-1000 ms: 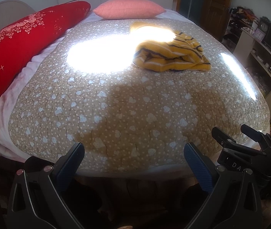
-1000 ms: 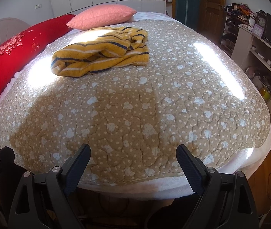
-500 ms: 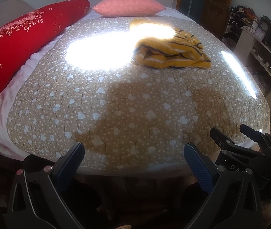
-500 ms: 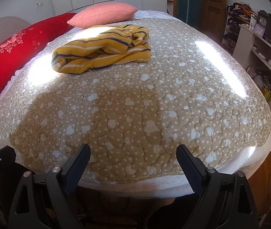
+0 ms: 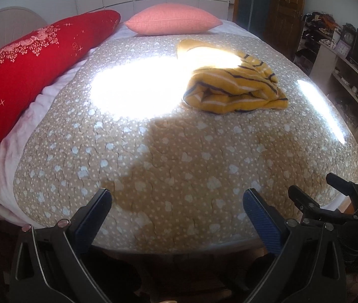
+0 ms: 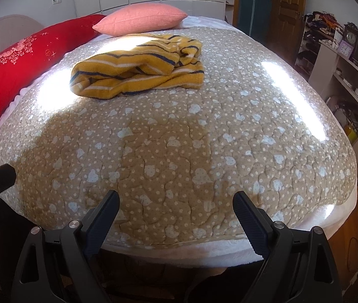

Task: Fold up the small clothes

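While I look out along my left gripper [image 5: 177, 208], its jaws stand spread wide with nothing between them, hanging over the near edge of the bed [image 5: 179, 166]. Up at about one o'clock from them, well apart, the yellow striped garment [image 5: 234, 91] lies on the quilt in a rumpled heap, its far end washed out by a bright patch of sun. It is bunched and rolled over on itself, with no flat, squared shape that I would call a fold. At ten o'clock lies the long red pillow [image 5: 32, 68], and at twelve the pink cushion [image 5: 172, 22]; my right gripper's frame pokes in at four o'clock. From my right gripper [image 6: 176, 213], whose jaws are likewise released and bare, the same garment [image 6: 138, 68] sits at about eleven o'clock, just short of the pink cushion [image 6: 141, 19] and beside the red pillow [image 6: 27, 58]. Here I see it better: one thick loop of fabric doubled over toward me, loose creased layers behind, a hem lying flat at the right. By my judgement the folding is far from finished, since the piece is crumpled rather than tidy; whatever handling it has had, it needs spreading flat and folding, and both my grippers are well short of it.
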Demonstrator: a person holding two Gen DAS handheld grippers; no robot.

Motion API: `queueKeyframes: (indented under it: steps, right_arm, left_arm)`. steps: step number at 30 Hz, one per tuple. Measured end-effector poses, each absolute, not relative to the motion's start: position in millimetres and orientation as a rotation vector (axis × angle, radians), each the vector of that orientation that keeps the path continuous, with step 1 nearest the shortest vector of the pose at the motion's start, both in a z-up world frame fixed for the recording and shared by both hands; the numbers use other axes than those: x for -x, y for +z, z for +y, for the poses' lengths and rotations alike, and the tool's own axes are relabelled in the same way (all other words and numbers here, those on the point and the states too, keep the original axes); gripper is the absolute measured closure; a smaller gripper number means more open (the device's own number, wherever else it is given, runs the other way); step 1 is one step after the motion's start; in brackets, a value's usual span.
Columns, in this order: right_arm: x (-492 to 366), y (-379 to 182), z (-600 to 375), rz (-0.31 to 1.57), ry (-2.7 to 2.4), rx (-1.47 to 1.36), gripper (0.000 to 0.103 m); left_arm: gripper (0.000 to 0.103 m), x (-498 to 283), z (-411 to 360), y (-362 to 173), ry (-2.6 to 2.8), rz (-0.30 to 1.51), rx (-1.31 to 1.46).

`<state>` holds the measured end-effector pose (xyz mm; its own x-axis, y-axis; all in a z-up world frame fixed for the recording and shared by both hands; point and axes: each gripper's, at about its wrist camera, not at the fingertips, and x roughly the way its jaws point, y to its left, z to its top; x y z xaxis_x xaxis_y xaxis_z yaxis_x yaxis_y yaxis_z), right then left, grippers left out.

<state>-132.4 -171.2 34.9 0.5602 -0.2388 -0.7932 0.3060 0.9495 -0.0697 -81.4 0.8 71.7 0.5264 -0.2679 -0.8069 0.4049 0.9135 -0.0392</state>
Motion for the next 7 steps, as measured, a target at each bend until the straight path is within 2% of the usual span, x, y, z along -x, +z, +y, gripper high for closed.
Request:
queueKeyframes:
  steps: [7]
  right_arm:
    - [101.0, 35.7, -172.2, 0.923, -0.300, -0.089, 0.009]
  left_arm:
    - [0.000, 60.9, -7.8, 63.4, -0.442, 0.944, -0.155]
